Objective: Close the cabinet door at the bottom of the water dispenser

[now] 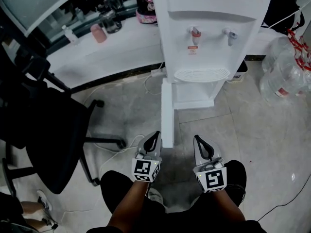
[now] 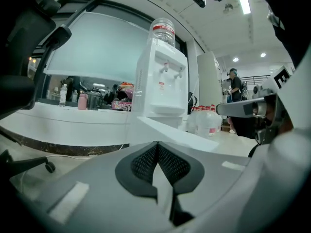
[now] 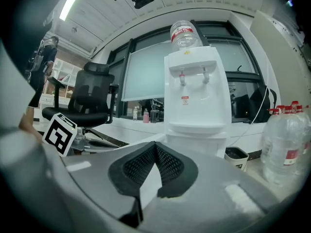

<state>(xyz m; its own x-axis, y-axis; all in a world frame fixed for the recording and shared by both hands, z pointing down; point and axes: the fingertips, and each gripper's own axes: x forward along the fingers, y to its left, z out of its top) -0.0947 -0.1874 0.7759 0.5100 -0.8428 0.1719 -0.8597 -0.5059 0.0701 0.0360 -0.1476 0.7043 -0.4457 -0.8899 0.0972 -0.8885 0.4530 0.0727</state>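
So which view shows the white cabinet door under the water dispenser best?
Head view: the white cabinet door stands wholly visible, swung open from the white water dispenser. Left gripper view shows its face, bottom hidden; right gripper view only a sliver.

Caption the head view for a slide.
Shut and empty, the left gripper and right gripper face the water dispenser, its bottom door standing open.

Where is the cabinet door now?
Head view, centre: the door stands open off the dispenser's lower left, its free edge just ahead of the left gripper.
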